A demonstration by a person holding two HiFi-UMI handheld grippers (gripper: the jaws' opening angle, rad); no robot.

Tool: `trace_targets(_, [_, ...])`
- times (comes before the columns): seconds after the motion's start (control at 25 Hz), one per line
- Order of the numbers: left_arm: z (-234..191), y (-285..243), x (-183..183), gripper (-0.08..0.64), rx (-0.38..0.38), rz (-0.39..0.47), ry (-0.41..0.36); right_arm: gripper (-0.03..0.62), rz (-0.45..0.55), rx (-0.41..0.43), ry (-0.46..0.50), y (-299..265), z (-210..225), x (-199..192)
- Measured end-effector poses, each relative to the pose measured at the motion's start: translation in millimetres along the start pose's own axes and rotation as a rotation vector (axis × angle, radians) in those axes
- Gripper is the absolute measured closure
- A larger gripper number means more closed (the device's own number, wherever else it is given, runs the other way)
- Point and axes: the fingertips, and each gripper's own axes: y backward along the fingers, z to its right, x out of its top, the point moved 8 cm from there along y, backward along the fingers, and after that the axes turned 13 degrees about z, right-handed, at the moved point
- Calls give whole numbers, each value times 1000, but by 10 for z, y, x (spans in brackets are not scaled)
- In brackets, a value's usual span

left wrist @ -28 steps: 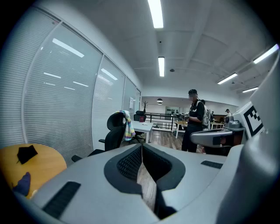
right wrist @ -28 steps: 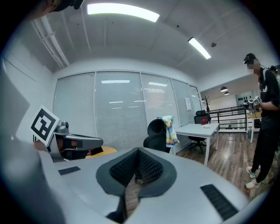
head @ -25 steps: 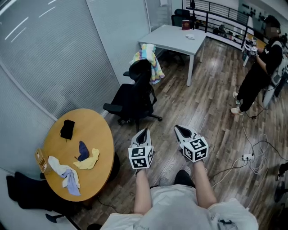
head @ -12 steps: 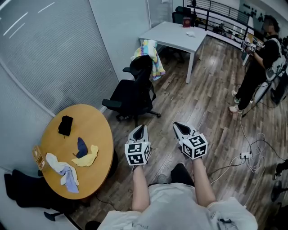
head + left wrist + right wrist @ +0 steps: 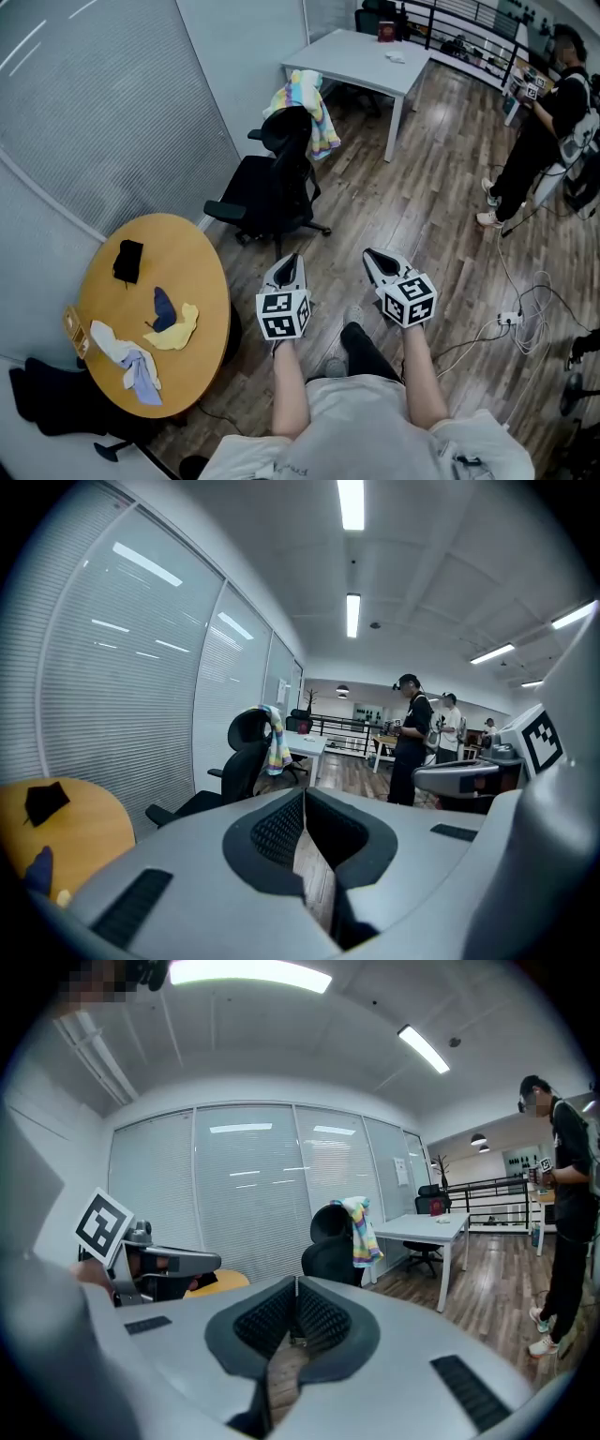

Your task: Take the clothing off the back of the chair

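A: Claws first, quick.
B: Left claw (image 5: pixel 292 257): jaws together, nothing between them. Right claw (image 5: pixel 368 253): same, pressed together, empty. Both are held out side by side in front of the person, above the wood floor (image 5: pixel 422 216), tips aimed toward the chair.
A: Where's the clothing?
B: Clothing (image 5: pixel 315 111) is a pastel striped piece in yellow, pink, blue and green. It's draped over the top of the back of the black chair (image 5: pixel 270 187) and hangs down the side of the back that faces the white bench (image 5: pixel 356 61). It's well apart from both claws; neither touches it.
A: Chair position?
B: Upright on its wheeled base, by the wall of blinds (image 5: pixel 112 112), between the round wooden bench (image 5: pixel 192 272) and the white bench.
A: Anything on the round bench?
B: A black thing (image 5: pixel 127 261) toward the wall side, a dark blue cloth (image 5: pixel 162 306) touching a yellow cloth (image 5: pixel 178 328), and a white and lilac cloth (image 5: pixel 129 356) near the rim.
A: Both claw views agree?
B: Yes. Each shows the chair with the clothing on its back ahead, beyond the closed tips.
A: Other stuff?
B: A person (image 5: pixel 539 141) in dark clothes stands at the far right of the head view, well apart from the chair. Cables (image 5: pixel 525 314) lie on the floor to the right of the right claw.
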Motion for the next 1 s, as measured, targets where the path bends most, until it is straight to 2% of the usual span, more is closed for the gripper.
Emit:
trace_targets(0.16, [-140,-260,72,531,37,2,-7,566,2,19,-18,-309,162,-14])
trace_targets(0.36, [-354,-753,215,532,69,25,32,568,30,46,-35,-780,459,63])
trace_targets(0.52, [-430,-1197,374,532,75,21,9,568,37,58,-39,-1159,793,206])
trace_targets(0.68, [-513,-1513,577,532,80,22,-28,568,67,57,-87,-1506,1094,334])
trace_targets(1.0, [-692,-2025,779,532,132,33,-59,569,86,87,-134,-2005,1550,458])
